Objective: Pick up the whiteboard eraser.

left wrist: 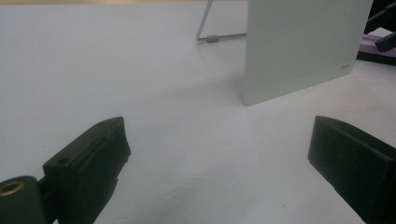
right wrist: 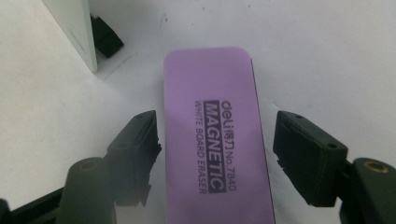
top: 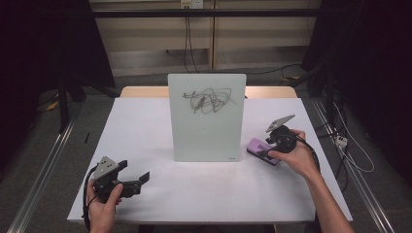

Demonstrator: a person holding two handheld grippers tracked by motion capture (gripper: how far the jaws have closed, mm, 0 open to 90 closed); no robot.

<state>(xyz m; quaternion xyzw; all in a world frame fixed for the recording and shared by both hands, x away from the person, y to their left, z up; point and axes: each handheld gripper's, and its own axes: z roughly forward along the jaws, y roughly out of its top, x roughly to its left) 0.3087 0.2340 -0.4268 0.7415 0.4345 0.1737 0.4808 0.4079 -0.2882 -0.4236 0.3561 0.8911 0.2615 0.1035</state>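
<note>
High view: A white table [top: 160, 194] carries an upright whiteboard [top: 206, 119] at its centre, its face marked with a black scribble [top: 209, 101]. The purple eraser [top: 262, 151] lies flat on the table just right of the whiteboard's lower right corner. The right gripper [top: 268, 151], held in the right hand [top: 299, 155], points left and down at the eraser, with its jaw tips at the eraser's near end. The left gripper [top: 133, 174], held in the left hand [top: 104, 201], sits near the table's front left edge, well apart from the whiteboard. Its jaws point right and stand wide apart with nothing between them.

Left gripper view: The two black jaws rise from the bottom corners, wide apart, over bare table. The whiteboard [left wrist: 303, 46] stands ahead to the right, with a wire stand [left wrist: 210, 37] behind it. A strip of the eraser [left wrist: 373, 51] shows at the right edge.

Right gripper view: The eraser [right wrist: 215, 140] lies lengthwise between the two jaws, printed side up, reading "MAGNETIC WHITE BOARD ERASER". The jaws flank its long sides at a narrowed setting. A small gap shows at each side, so the pads do not press on it. The whiteboard's edge [right wrist: 74, 32] stands at upper left.
</note>
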